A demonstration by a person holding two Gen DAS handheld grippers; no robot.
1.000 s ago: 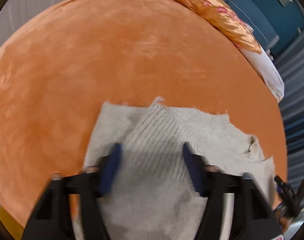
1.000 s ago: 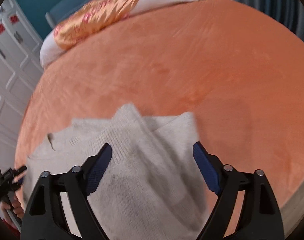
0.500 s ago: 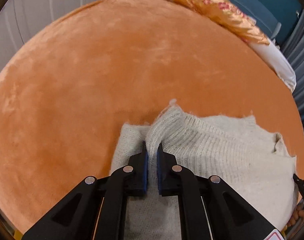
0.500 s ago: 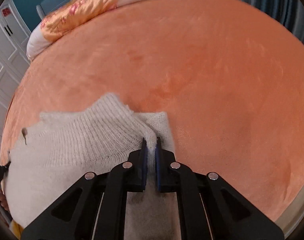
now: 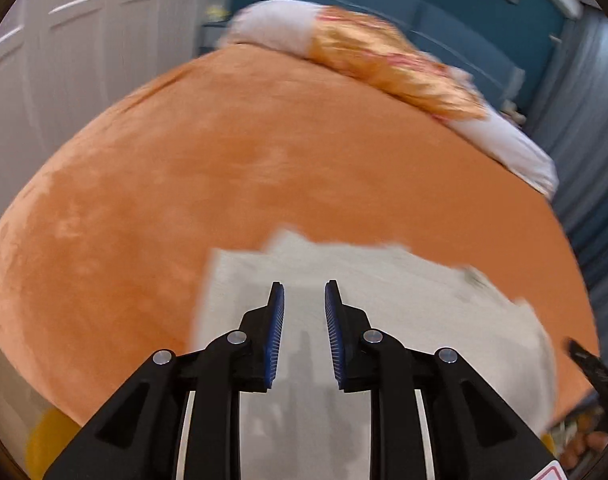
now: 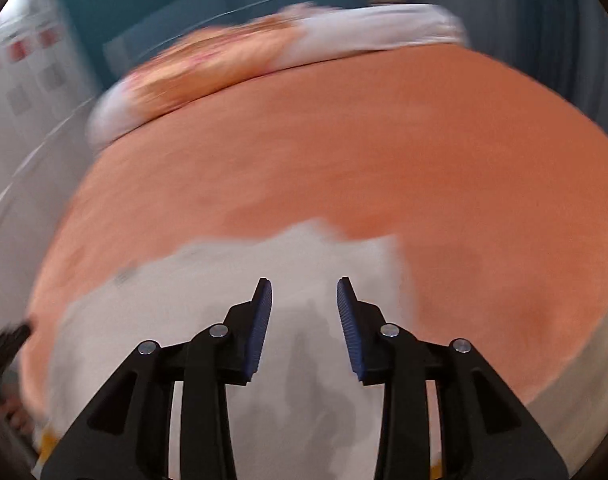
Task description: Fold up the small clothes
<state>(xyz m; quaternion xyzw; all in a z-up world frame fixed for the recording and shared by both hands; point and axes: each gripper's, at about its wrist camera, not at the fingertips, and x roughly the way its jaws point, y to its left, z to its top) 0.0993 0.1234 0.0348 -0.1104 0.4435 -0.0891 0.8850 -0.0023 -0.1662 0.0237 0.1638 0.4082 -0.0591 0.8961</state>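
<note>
A cream knitted sweater [image 5: 403,300] lies flat on the orange bedspread [image 5: 224,168], blurred by motion in both views. My left gripper [image 5: 304,292] hovers above its left part, jaws opening, with only air between the blue pads. The same sweater [image 6: 208,292] fills the lower left of the right wrist view. My right gripper [image 6: 304,286] hangs above its right part, jaws opening too, nothing between them. Both grippers stand clear of the fabric.
A white and orange floral pillow [image 5: 383,64] lies along the far edge of the bed [image 6: 423,152]. White wardrobe doors [image 5: 64,60] stand to the left, a teal wall [image 5: 463,8] behind. The other gripper's black tip [image 5: 591,364] shows at the right edge.
Half a second ago both grippers were shut on folds of the sweater. Both have let go, parted their jaws and pulled up and back, so more of the room shows.
</note>
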